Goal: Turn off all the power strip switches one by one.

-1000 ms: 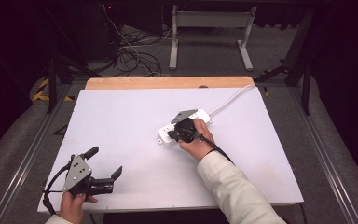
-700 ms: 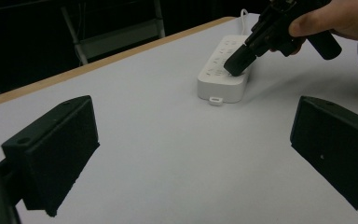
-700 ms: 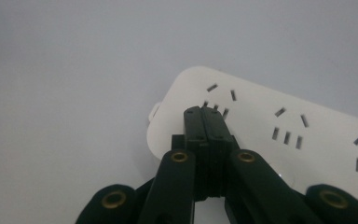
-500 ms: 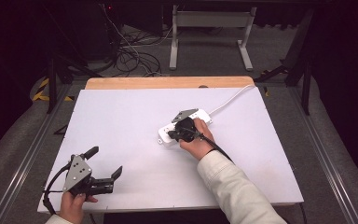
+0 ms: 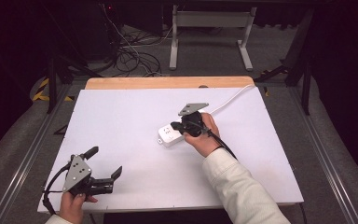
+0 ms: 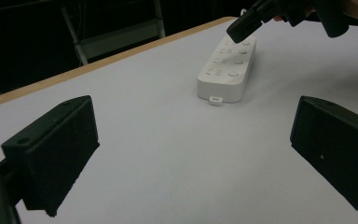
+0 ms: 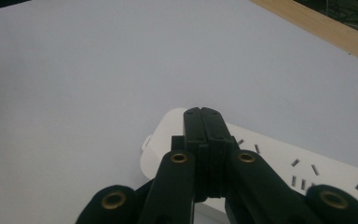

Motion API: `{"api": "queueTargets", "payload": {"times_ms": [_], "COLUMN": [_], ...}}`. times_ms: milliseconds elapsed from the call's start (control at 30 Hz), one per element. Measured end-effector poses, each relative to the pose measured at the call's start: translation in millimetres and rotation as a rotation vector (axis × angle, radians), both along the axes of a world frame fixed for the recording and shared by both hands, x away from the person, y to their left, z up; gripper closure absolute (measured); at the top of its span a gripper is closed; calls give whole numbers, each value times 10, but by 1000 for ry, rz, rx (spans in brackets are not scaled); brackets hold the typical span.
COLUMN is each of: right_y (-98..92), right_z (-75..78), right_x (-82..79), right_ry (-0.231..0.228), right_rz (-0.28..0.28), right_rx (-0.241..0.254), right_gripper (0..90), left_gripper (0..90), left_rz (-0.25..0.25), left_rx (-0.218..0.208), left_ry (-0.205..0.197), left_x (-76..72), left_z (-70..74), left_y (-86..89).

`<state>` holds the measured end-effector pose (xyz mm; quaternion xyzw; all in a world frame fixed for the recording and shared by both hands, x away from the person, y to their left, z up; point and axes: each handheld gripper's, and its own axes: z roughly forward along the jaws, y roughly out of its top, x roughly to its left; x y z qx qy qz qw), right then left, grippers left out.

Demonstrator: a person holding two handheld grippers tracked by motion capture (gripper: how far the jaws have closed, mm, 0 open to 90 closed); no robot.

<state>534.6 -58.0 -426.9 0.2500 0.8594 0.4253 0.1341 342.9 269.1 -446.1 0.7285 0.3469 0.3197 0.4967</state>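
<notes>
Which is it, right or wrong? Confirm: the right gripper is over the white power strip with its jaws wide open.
Wrong. The right gripper is over the white power strip, but its jaws are shut flat together with nothing between them, as the right gripper view shows.

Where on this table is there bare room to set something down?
Bare: the far-left stretch between the wooden edge and the left gripper, and the near right beside the sleeve. Crowded: around the power strip, under the shut right gripper, with its cord.

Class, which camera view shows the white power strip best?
The left gripper view: the power strip lies nearly whole, its sockets and switches visible. The high view shows it small, partly under the right gripper. The right gripper view shows one end behind the shut jaws.
</notes>
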Motion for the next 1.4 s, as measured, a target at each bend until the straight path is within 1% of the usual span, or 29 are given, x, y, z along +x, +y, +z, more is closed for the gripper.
{"api": "queueTargets", "payload": {"times_ms": [33, 133, 267, 433, 700, 833, 1133, 1200, 1267, 1400], "right_y": [-7, -48, -95, -162, -155, -142, -132, -128, -123, -125], "right_z": [-5, -46, -86, -174, -252, -281, -293, -301, -307, -310], "right_x": [7, 52, 98, 163, 179, 182, 176, 173, 171, 173], "right_ry": [-2, -1, 7, 33, 43, 49, 52, 54, 52, 59], "right_rz": [-1, -20, -39, -54, -52, -52, -48, -48, -49, -52], "right_rx": [-8, -42, -60, -72, -92, -91, -93, -87, -96, -90], "right_gripper": [900, 900, 900, 900, 900, 900, 900, 900, 900, 900], "left_gripper": [18, 17, 17, 17, 17, 17, 17, 17, 17, 17], "left_rz": [-1, -2, 1, -1, -2, -3, -4, -5, -4, -4], "left_rx": [5, 3, 2, 0, -1, -3, -3, -1, -3, -2], "left_ry": [-1, -1, 0, 2, 3, 4, 4, 5, 4, 3], "left_x": [1, 2, 2, 0, 1, 6, 3, -1, -2, -1], "left_z": [2, 1, -1, -2, -3, -6, -4, -4, -3, -3], "left_y": [4, 6, 9, 4, 1, 4, 2, 0, 0, 2]}}
